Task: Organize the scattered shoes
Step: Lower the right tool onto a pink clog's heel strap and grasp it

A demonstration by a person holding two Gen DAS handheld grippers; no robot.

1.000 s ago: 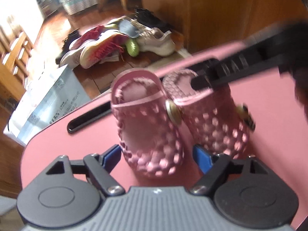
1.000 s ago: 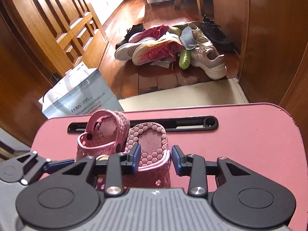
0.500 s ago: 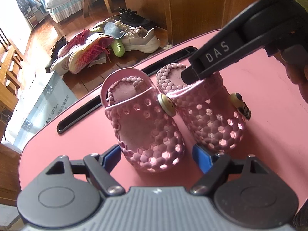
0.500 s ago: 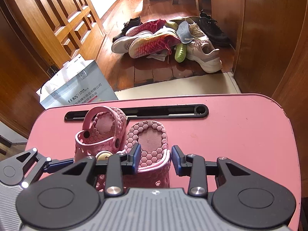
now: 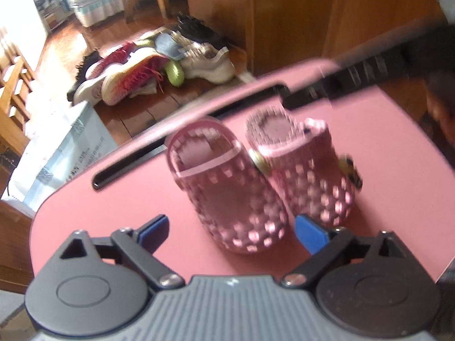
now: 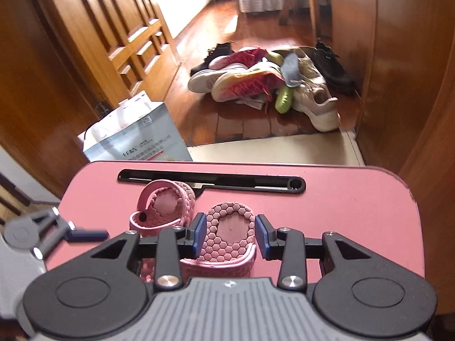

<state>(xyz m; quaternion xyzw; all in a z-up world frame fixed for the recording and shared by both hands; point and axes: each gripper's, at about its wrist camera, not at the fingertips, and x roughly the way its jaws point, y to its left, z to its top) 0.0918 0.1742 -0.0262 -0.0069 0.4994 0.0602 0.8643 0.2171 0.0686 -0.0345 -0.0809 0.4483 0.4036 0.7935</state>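
Two pink clogs sit side by side on the pink desk (image 6: 355, 204), near its black slot (image 6: 212, 183). The left gripper (image 5: 231, 228) is spreading its fingers wide around the left clog (image 5: 227, 190), pads clear of it. The right gripper (image 6: 230, 234) is opening its fingers, which flank the right clog (image 6: 227, 233) at the heel; whether they touch it I cannot tell.

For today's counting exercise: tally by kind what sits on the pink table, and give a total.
Pink perforated clogs: 2 (left clog, right clog)
Black slot in the pink table: 1
Total: 3
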